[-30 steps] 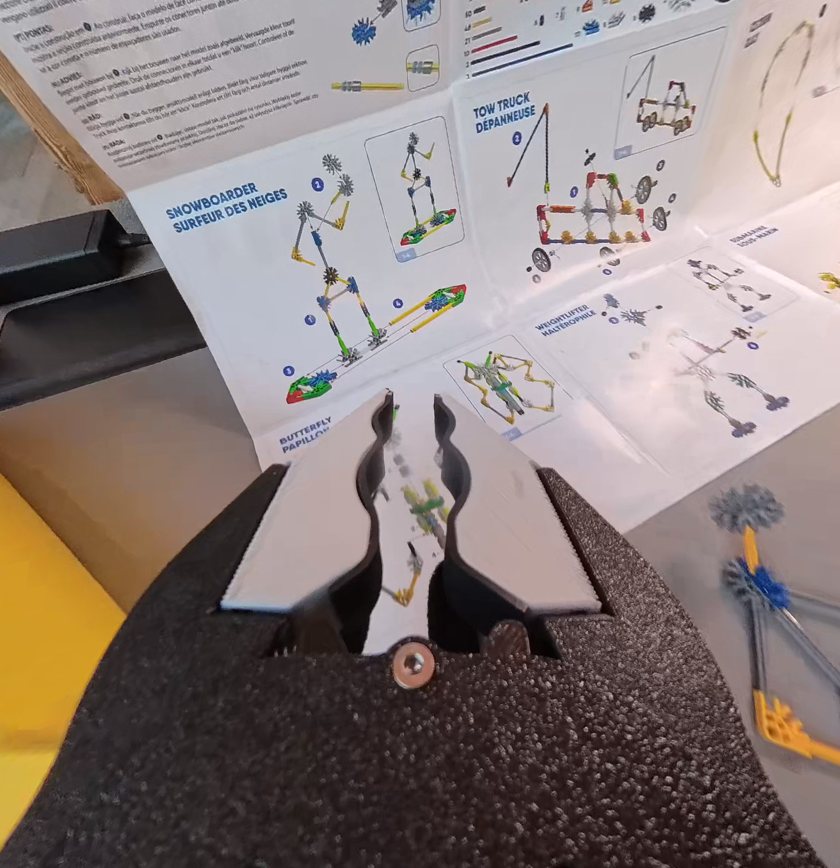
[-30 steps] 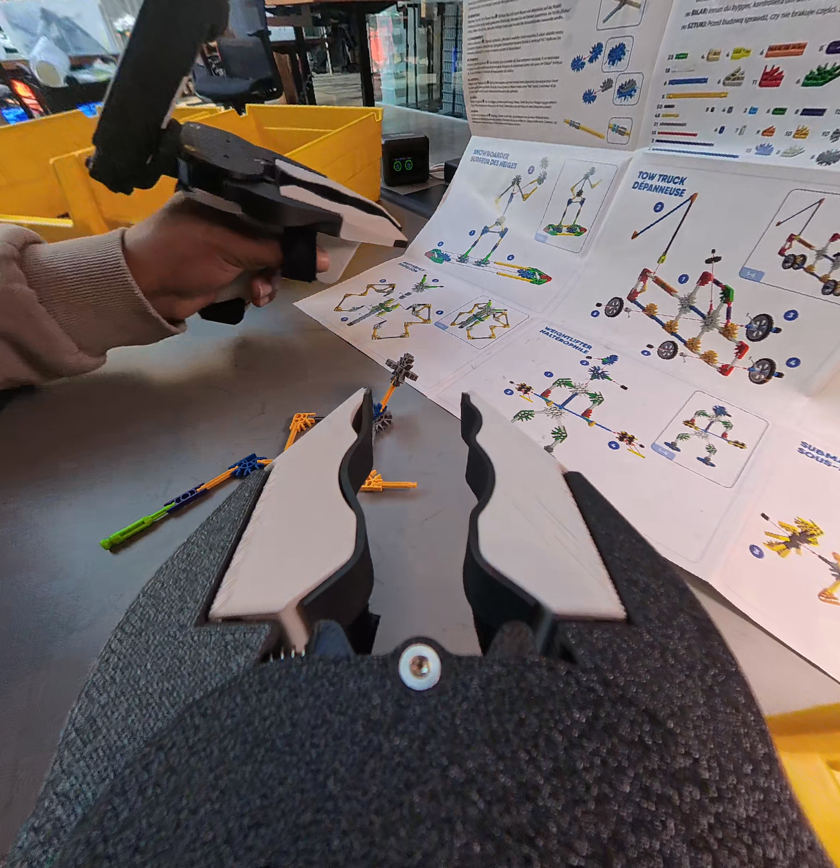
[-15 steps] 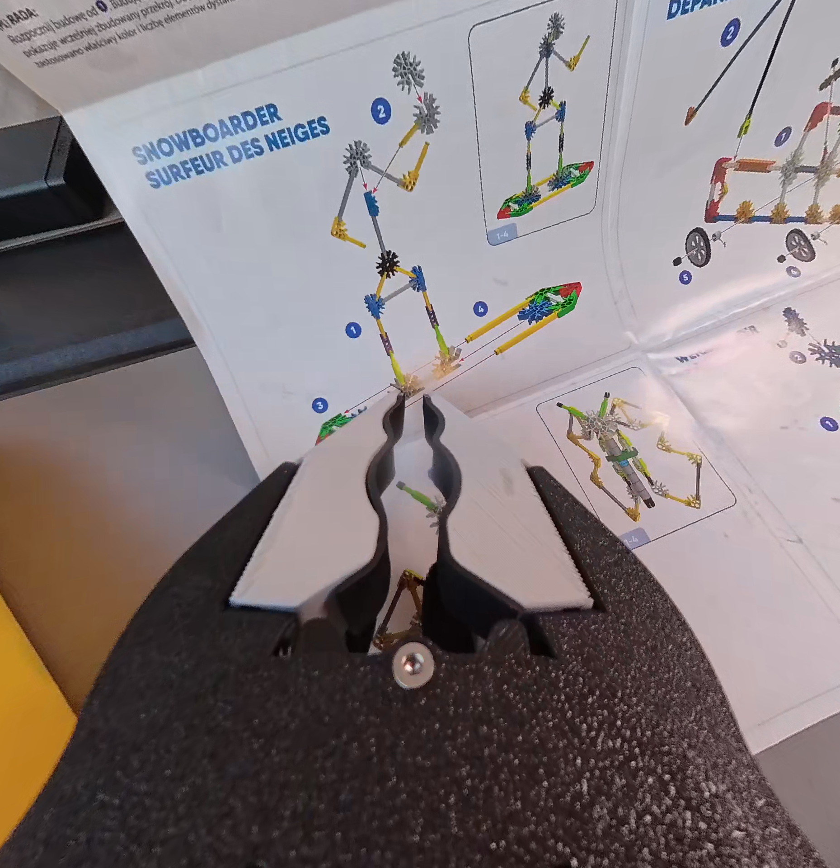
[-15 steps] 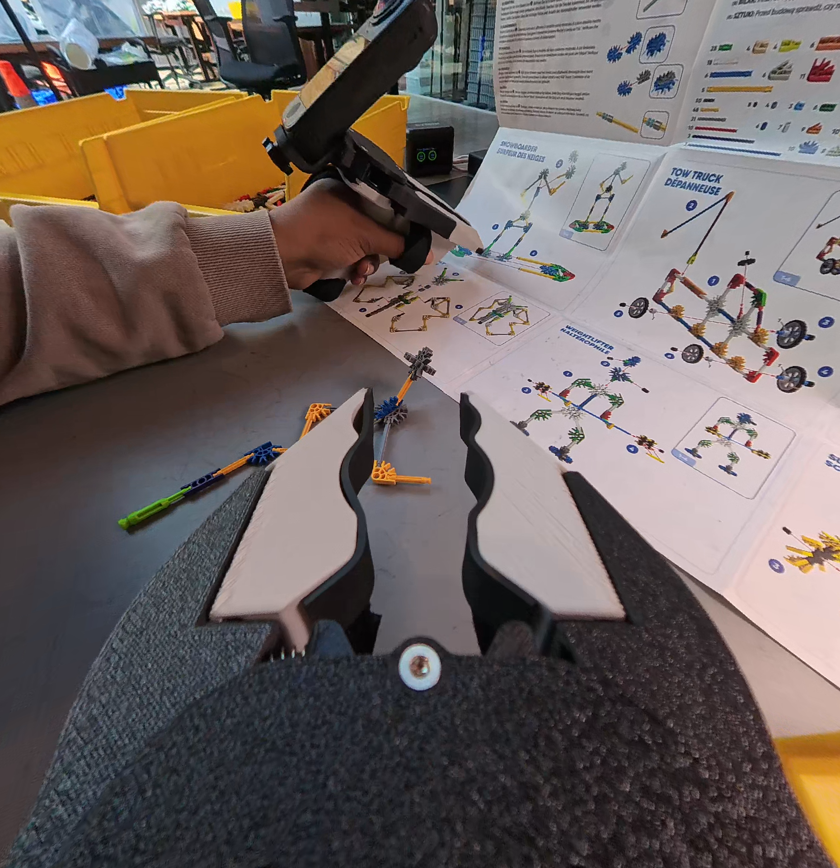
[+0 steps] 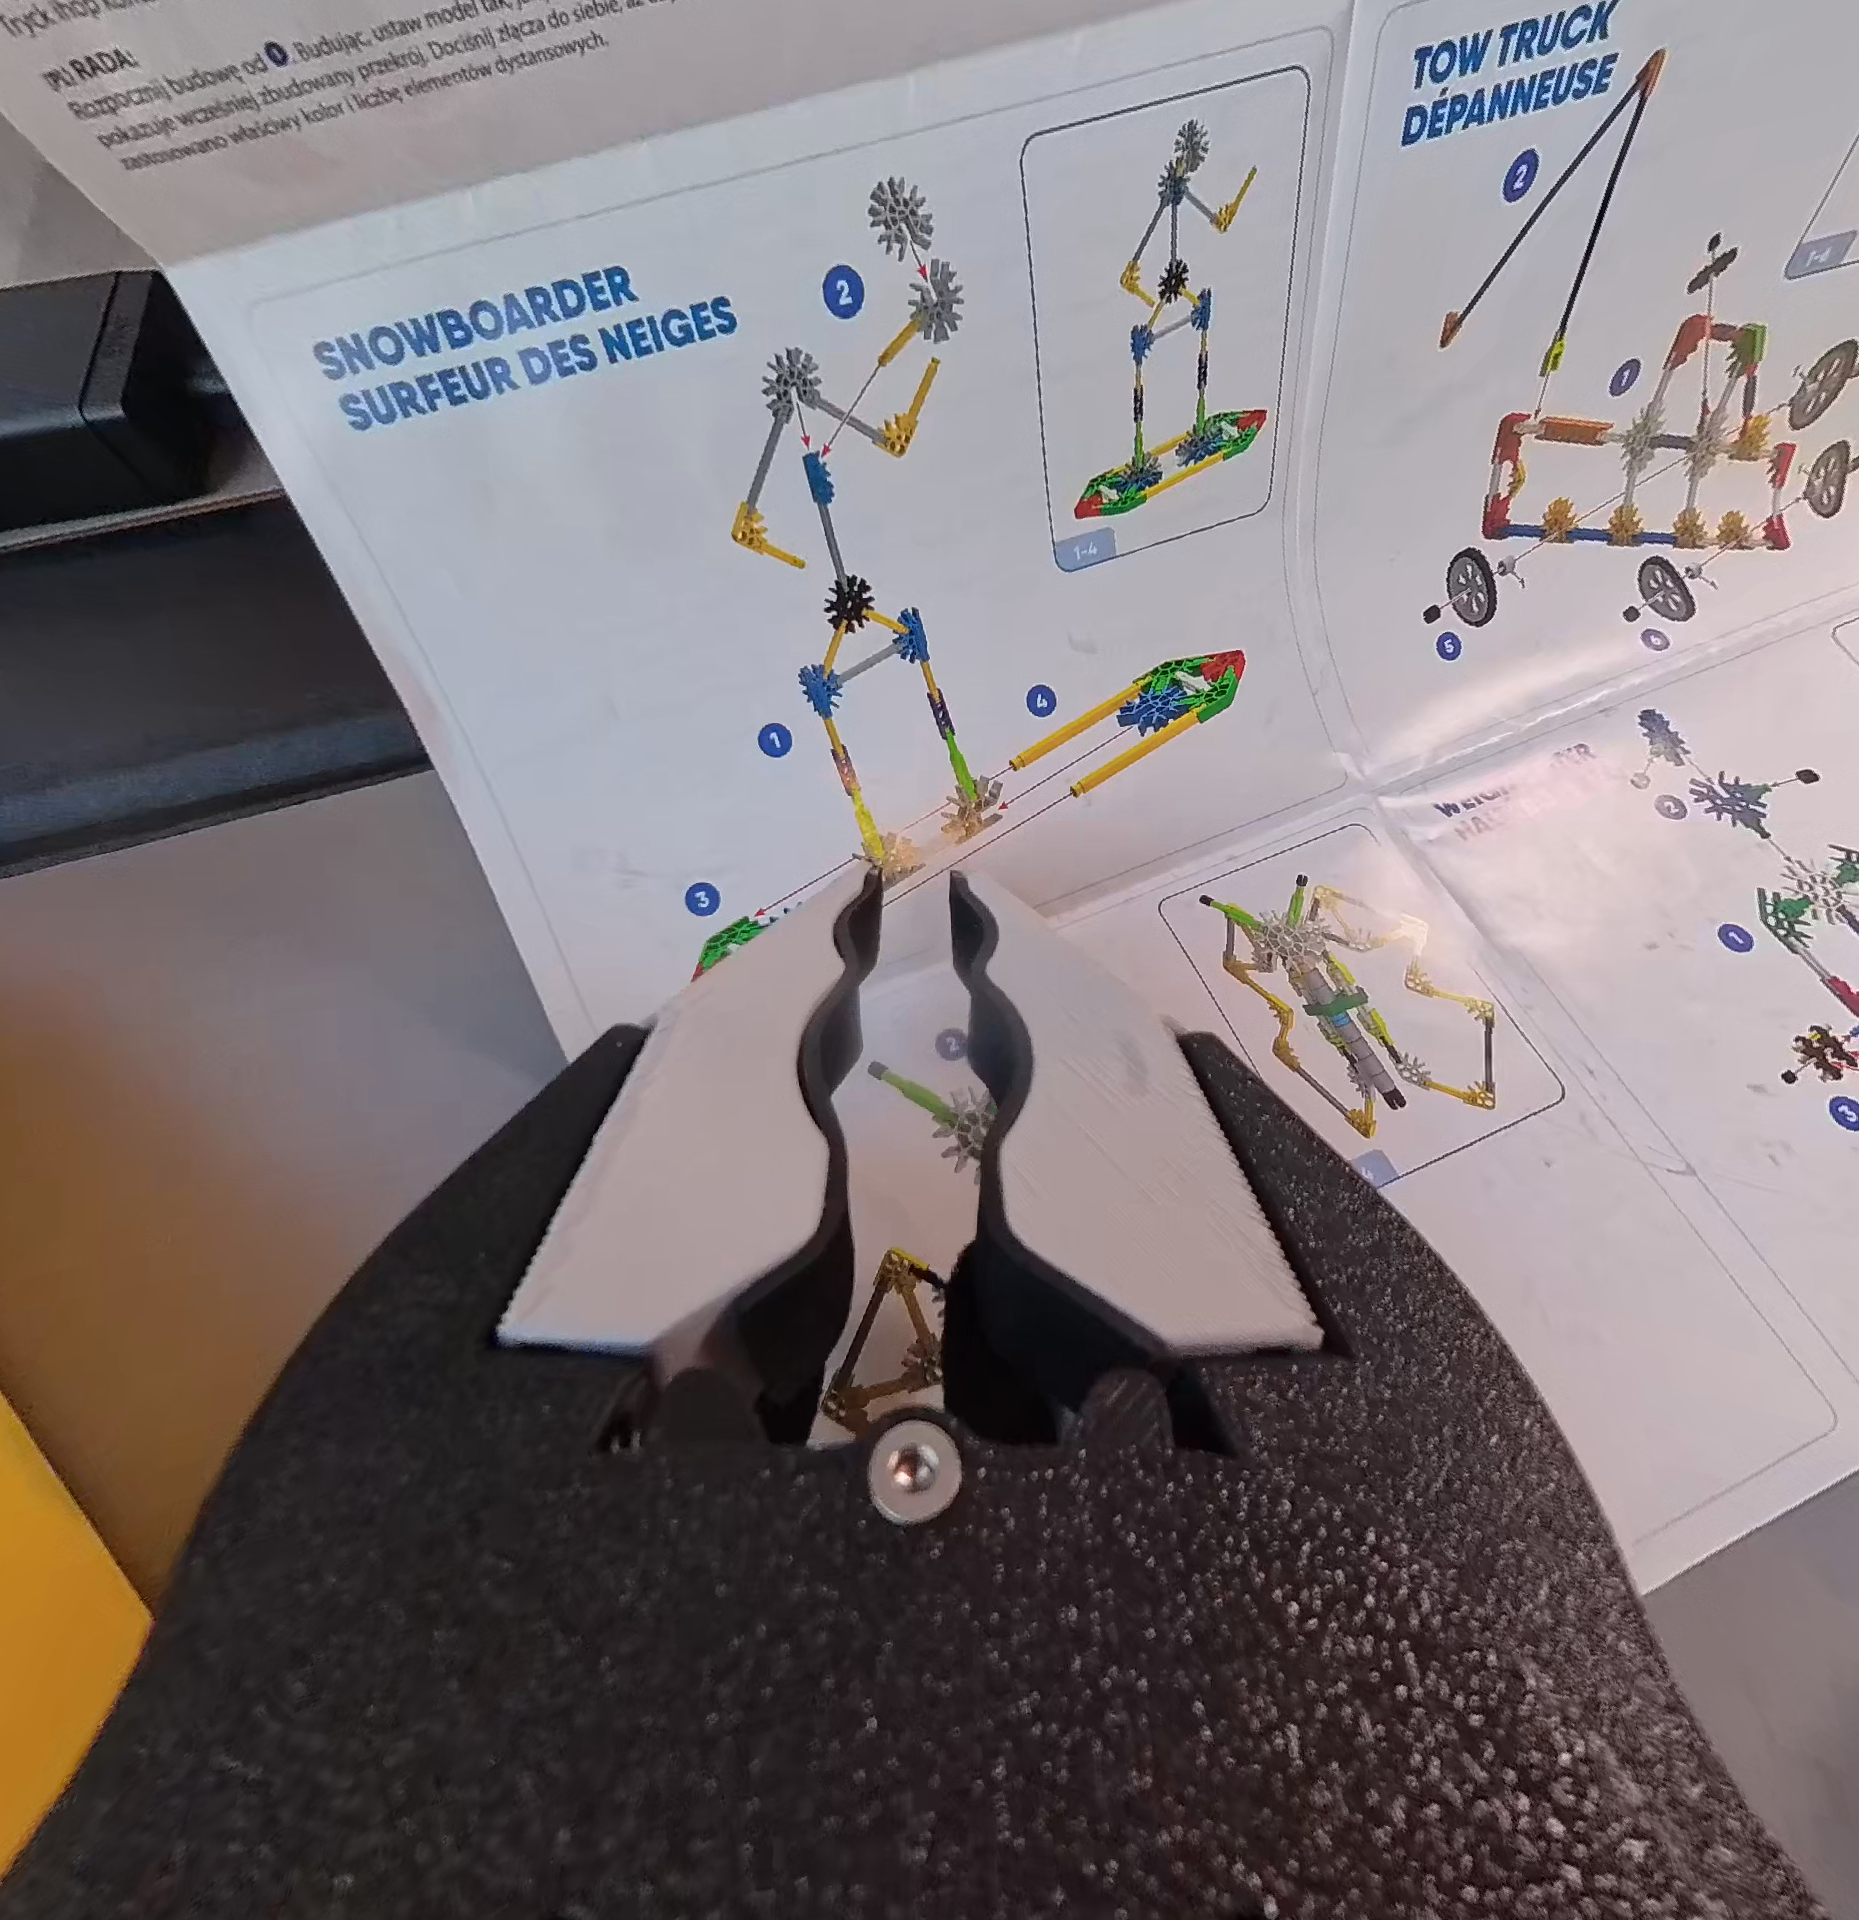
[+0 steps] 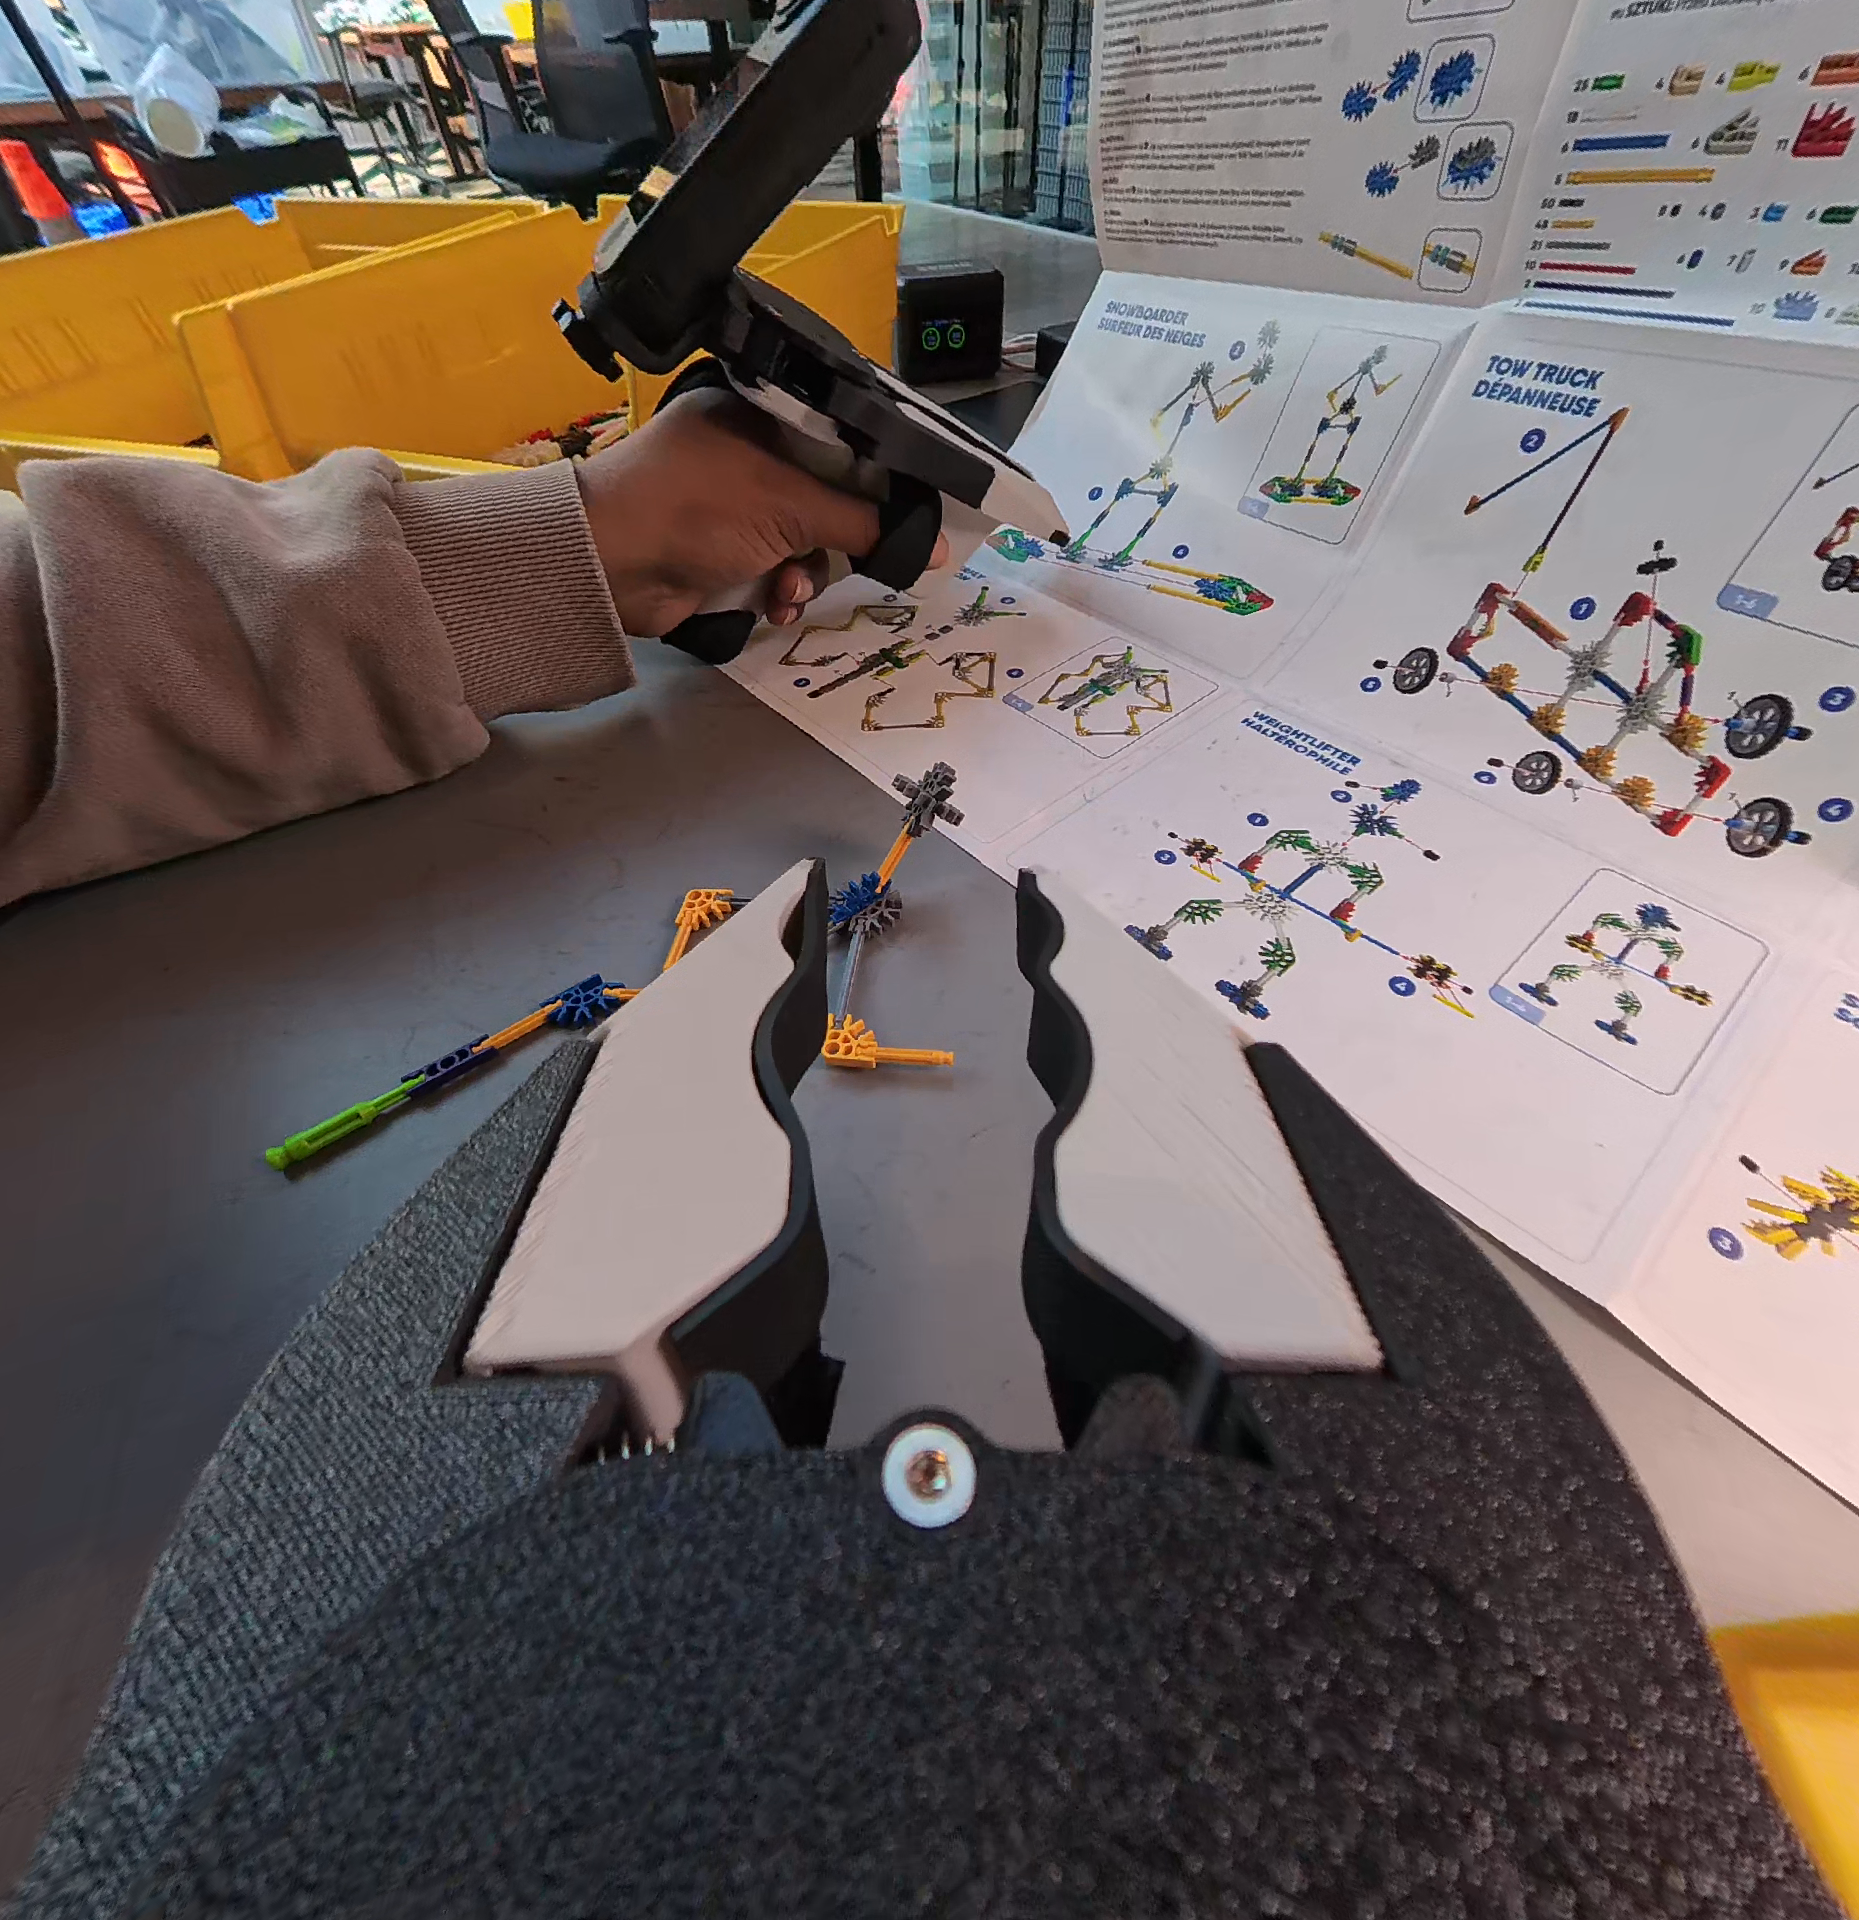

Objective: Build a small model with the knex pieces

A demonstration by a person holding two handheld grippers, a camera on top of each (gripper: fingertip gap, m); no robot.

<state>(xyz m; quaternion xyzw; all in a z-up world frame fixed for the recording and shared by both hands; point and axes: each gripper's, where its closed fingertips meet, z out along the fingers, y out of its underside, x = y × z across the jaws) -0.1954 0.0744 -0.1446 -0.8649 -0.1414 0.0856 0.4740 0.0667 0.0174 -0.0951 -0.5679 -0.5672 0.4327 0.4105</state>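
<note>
Grey tabletop bare beneath right hand-held gripper, parted, empty; left hand-held gripper slightly parted, empty, over instruction sheet.

Rod pieces on table, left of instr. sheet, bins behind.

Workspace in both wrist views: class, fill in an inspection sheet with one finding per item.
Surface: dark grey table, partly covered by a large printed instruction sheet.
Job's things: a rod-and-connector assembly lies on the table, next to the sheet.
Clutter: yellow bins behind, small parts inside one.
Grippers: left gripper narrowly open, tips at a diagram on the sheet, holding nothing; right gripper open and empty, over the assembly.
Cables: nothing seen clearly.
Surroundings: small black device with lit display, office chairs, a sleeved arm.
</note>
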